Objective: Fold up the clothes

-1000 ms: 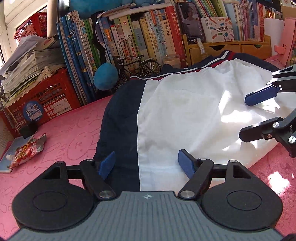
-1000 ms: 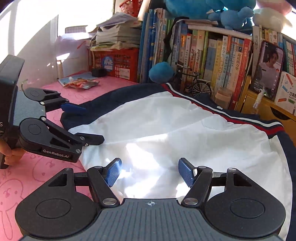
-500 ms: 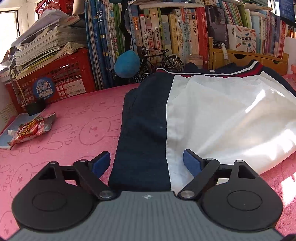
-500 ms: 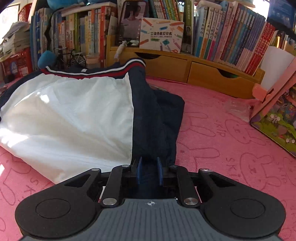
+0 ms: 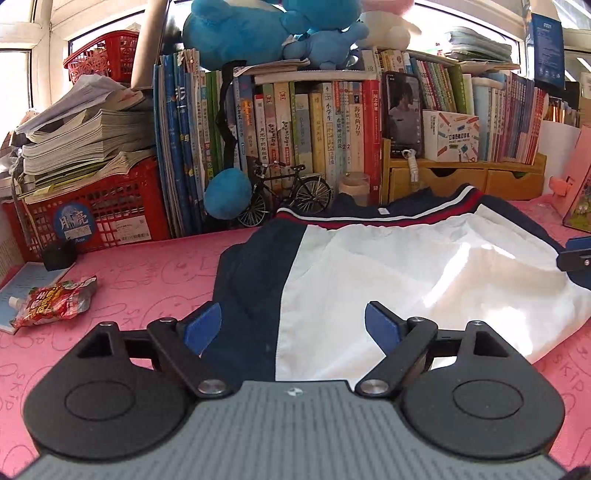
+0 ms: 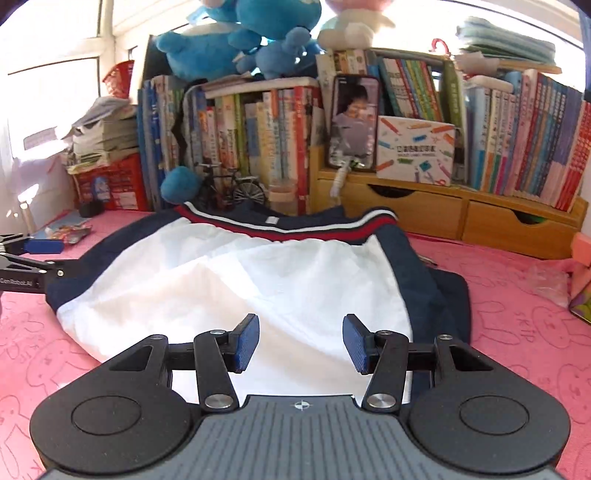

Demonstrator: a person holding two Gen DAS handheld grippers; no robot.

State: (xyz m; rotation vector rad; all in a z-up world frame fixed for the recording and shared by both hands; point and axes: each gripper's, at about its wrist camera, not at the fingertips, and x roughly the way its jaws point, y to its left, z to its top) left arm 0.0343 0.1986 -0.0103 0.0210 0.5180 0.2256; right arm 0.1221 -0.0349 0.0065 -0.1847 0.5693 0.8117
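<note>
A white garment with navy side panels and a red-and-white striped band point(image 5: 406, 266) point(image 6: 258, 280) lies spread on the pink bunny-print mat point(image 5: 140, 273) point(image 6: 517, 325). My left gripper point(image 5: 293, 325) is open over the garment's near left edge, straddling the navy-white seam, with nothing between its pads. My right gripper point(image 6: 300, 341) is open above the near hem of the white panel, also holding nothing. The right gripper's fingers show at the right edge of the left wrist view point(image 5: 578, 251); the left gripper's fingers show at the left edge of the right wrist view point(image 6: 33, 258).
A bookshelf wall point(image 5: 314, 122) with blue plush toys point(image 5: 258, 33), a model bicycle point(image 5: 284, 195) and wooden drawers point(image 6: 461, 218) backs the mat. A red crate of papers point(image 5: 92, 206) and a snack pouch point(image 5: 51, 301) lie left. A pink box point(image 5: 580, 192) stands right.
The right gripper, shut at the navy right edge half a second ago, has opened and moved left over the white panel. The left gripper stayed open and pulled back slightly.
</note>
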